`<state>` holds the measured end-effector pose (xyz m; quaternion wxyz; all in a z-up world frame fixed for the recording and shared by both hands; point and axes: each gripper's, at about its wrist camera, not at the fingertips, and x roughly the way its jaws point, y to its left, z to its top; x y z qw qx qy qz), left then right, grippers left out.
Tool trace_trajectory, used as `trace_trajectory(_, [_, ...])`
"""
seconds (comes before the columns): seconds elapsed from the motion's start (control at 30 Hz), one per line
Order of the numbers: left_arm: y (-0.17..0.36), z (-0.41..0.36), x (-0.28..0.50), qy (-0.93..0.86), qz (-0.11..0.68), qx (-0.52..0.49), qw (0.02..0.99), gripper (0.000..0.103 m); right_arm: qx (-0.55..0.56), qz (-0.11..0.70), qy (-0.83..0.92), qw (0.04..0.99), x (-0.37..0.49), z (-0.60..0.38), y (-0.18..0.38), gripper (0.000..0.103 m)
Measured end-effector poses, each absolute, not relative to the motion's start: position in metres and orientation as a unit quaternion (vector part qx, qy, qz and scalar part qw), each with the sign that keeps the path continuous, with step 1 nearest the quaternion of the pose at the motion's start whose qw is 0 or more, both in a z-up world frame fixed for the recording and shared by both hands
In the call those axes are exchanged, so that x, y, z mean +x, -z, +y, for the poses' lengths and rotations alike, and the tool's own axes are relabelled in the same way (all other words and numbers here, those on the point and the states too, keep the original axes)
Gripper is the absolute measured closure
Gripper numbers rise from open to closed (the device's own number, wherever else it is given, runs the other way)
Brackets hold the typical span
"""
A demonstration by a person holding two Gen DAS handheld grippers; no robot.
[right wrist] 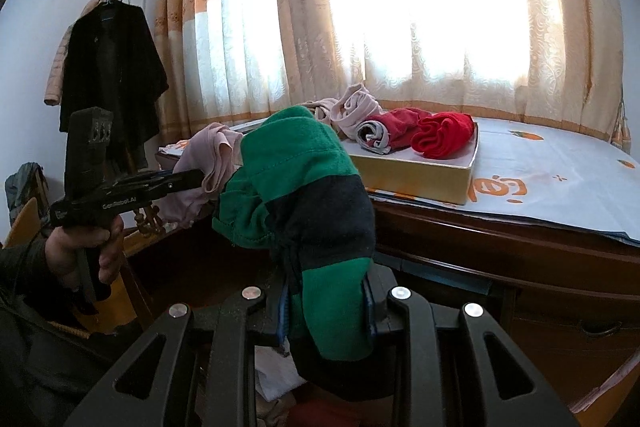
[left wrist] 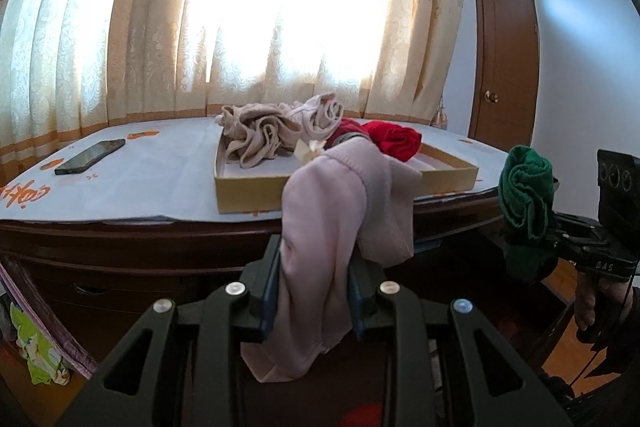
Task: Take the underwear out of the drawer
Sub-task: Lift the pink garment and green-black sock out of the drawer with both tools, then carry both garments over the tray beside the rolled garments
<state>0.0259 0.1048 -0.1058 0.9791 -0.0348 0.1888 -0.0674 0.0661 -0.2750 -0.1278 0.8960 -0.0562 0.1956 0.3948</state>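
Draping soft pink underwear (left wrist: 340, 227); rolled green-and-navy knit underwear (right wrist: 304, 195).

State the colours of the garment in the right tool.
Green with a dark navy band; clearest in the right wrist view.

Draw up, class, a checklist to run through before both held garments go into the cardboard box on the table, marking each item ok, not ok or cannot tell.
1. Left gripper clamped on the pink underwear: ok.
2. Right gripper clamped on the green underwear: ok.
3. Cardboard box has bare floor at its front: ok.
4. Both garments clear of the table edge: cannot tell.
5. Phone lies apart from the box: ok.
6. Drawer emptied: cannot tell, hidden below.
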Motion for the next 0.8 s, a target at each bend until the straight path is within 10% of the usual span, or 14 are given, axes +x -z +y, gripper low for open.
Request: trace_trajectory(0.8, [0.072, 0.101, 0.015, 0.07, 0.15, -0.035, 0.986, 0.076, -0.046, 0.163, -0.407, 0.898, 0.063, -0.275, 0.093, 0.073])
